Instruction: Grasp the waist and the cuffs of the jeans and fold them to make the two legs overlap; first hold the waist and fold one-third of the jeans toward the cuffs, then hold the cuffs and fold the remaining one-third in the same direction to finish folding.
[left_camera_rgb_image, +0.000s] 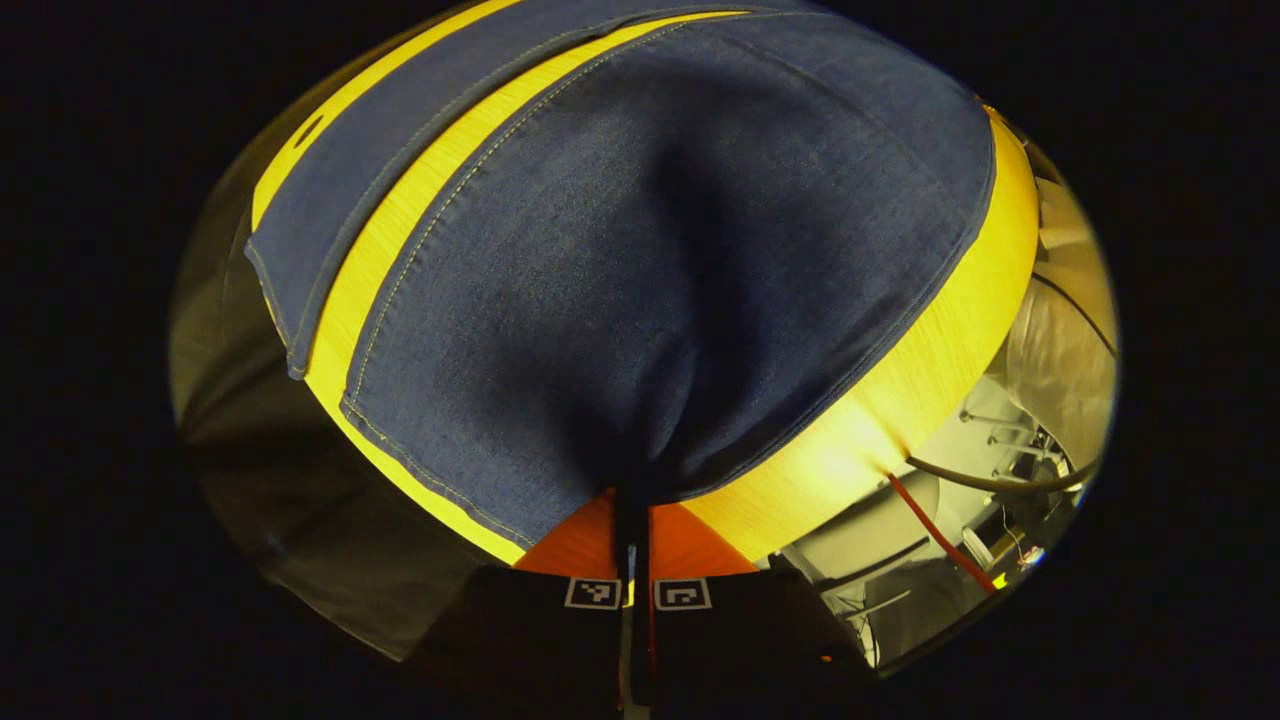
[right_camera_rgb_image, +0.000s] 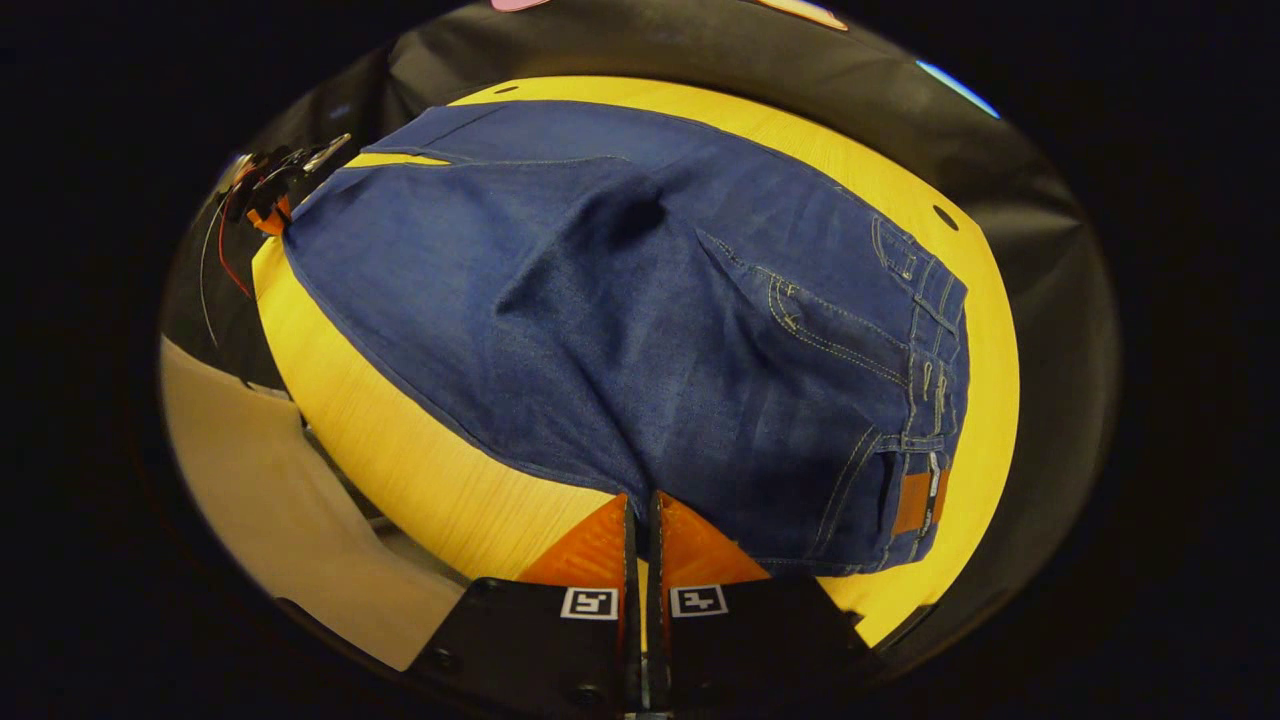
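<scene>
Jeans (left_camera_rgb_image: 640, 250) lie draped over the yellow tabletop (left_camera_rgb_image: 960, 340), one leg lifted across the other. My left tongs (left_camera_rgb_image: 632, 520) pinch the cuff end; my right tongs (right_camera_rgb_image: 640, 530) are closed on denim near the waist (right_camera_rgb_image: 925, 390). Next, I judge, lay the legs flush. Cables (left_camera_rgb_image: 940, 535) hang beyond the edge.

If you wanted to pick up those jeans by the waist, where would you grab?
Probably the waistband, coming in from the table's edge beside it. The jeans lie flat there, and that thick stitched band overhangs nothing, so fingers can slide under its rim.
</scene>
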